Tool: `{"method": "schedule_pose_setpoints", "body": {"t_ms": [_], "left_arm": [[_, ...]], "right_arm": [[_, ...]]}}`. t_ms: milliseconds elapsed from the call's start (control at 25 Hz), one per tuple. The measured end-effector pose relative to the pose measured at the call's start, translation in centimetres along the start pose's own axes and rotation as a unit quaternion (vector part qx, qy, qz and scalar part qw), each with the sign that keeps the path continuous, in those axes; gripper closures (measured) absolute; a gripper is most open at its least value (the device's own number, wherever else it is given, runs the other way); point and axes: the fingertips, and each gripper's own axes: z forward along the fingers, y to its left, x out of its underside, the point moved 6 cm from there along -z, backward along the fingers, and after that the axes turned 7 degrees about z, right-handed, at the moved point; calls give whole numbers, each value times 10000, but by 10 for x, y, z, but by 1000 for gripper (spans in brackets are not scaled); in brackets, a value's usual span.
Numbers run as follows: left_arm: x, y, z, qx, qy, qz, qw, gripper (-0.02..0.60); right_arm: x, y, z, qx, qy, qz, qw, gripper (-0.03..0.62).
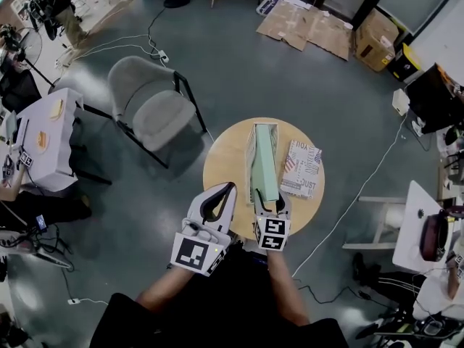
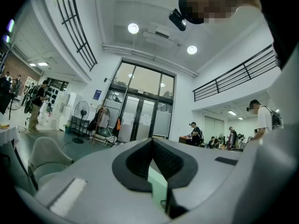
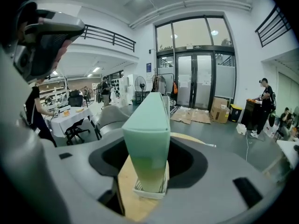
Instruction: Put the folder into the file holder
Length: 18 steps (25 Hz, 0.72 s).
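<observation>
Folder [image 1: 265, 162] down in the holder [image 1: 251, 153], on edge, spine up, running the holder's length. Looks fully seated, so judged close to done. Holder on a round wooden tabletop [image 1: 225, 158], its near end not far from the rim on the person's side. Printed booklet [image 1: 301, 167] flat just beside the holder's right wall.

Right hand-held gripper [image 1: 270, 201] at the folder's near end, jaws spread wide to either side of the spine, pads not pressing on it, nothing gripped. Left hand-held gripper [image 1: 230, 188] just left of the holder's near end, jaws closed tip to tip, empty, pointing level over the tabletop.

Main risk, as a judgement: snagging on the way out. With the jaws astride the folder, any skew or drop while backing off could hook a pad on the cover and lift the folder or drag it back out. Same pull could slide the light holder toward the near rim, or tip it sideways onto the booklet. A careless swing of the left hand-held gripper could nudge the holder's wall. Safest guess: straight back and up, jaws kept wide.
</observation>
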Motion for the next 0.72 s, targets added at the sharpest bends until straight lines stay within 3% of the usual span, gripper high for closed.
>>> {"method": "schedule_pose_setpoints", "body": {"t_ms": [720], "left_arm": [[-2, -3, 1, 77, -72, -8, 9999, 578]], "right_arm": [[-34, 0, -65, -266, -261, 285, 9989, 361]]}}
